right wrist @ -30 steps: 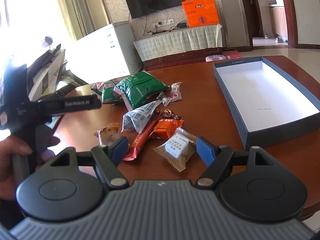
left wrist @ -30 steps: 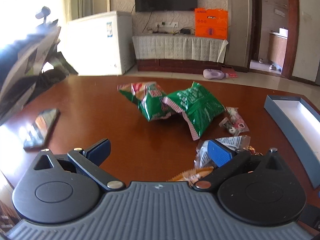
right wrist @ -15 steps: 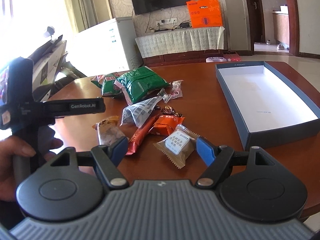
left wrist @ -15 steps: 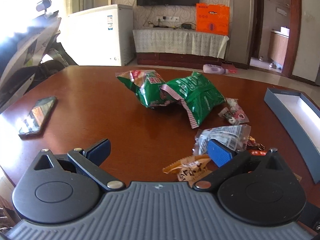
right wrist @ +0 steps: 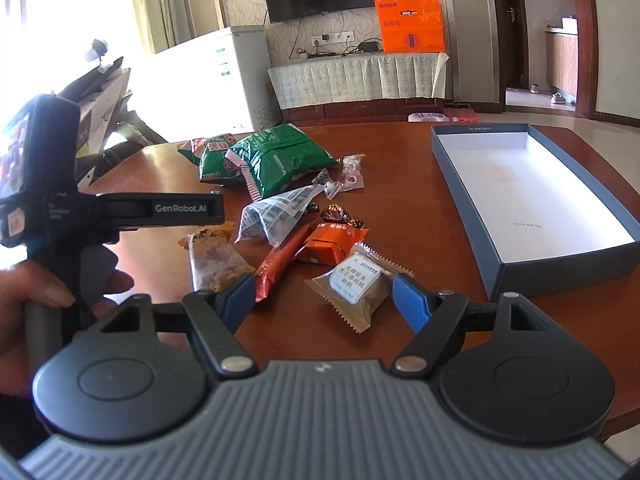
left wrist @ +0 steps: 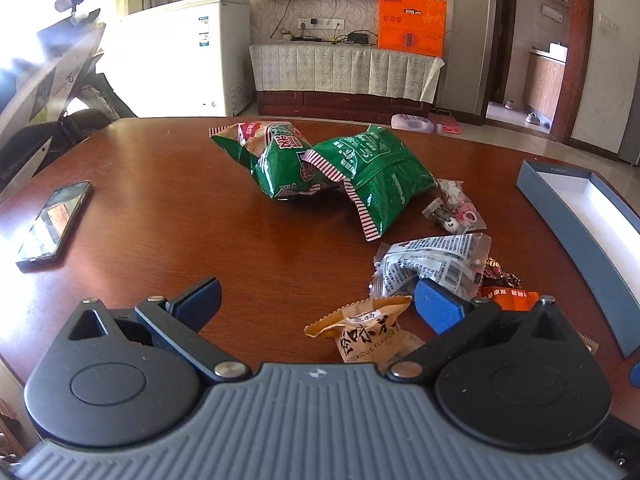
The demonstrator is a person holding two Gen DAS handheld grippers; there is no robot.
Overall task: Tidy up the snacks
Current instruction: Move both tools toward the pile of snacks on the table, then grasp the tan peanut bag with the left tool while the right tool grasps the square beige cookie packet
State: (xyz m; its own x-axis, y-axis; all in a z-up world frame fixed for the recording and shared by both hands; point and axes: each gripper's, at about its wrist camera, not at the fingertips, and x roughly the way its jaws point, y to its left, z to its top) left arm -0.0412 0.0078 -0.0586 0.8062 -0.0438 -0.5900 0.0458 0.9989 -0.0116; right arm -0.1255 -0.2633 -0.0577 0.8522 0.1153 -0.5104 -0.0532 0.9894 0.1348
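Black gripper (right wrist: 324,300), blue pads (right wrist: 408,304)

Bright daylight blows out the window (left wrist: 24,20) at left; fisheye edges curve, focus sharp.

Glossy polished wood table (left wrist: 160,208); shiny crinkled plastic green snack bags (left wrist: 372,176); matt card box (right wrist: 532,276) with smooth white lining.

Two green snack bags (left wrist: 340,176) with red-and-white striped edges are lying on the reddish-brown table (left wrist: 160,208). A grey-blue box (right wrist: 532,200) is showing a white inside at the right. An orange packet (right wrist: 332,242) is sitting near a tan one (right wrist: 356,286).
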